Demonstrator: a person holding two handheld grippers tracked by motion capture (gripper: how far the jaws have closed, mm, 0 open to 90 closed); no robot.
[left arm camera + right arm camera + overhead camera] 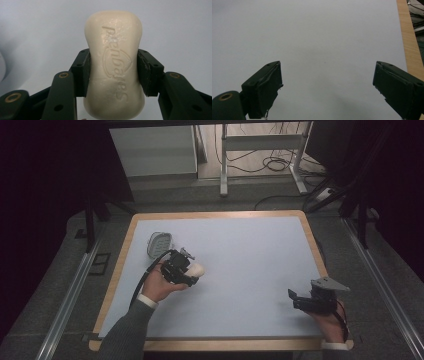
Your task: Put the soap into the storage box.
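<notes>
- Left gripper (192, 270): held in the person's left hand (162, 285) over the left half of the table (250, 255); its black cable runs back along the grey sleeve (127, 332).
- Soap (115, 65): a cream bar with embossed lettering, clamped at its narrowed waist between the two black pads (82, 72) of the left gripper. One pad presses on each long side; both ends of the bar stand clear of the jaws. In the high view the soap (198, 268) projects from the gripper toward the table's middle.
- Dish (159, 243): a pale oval soap dish with a ribbed floor, lying on the table near its left edge, just beyond the left gripper and apart from the soap.
- Right gripper (296, 299): held in the right hand (330, 322) near the table's front right corner, well apart from the soap, with a grey three-cornered plate on top. Its jaws stand wide apart with nothing between them; the right gripper view shows bare table between the pads (263, 92).
- Table: a pale blue-grey mat with a wooden rim.
</notes>
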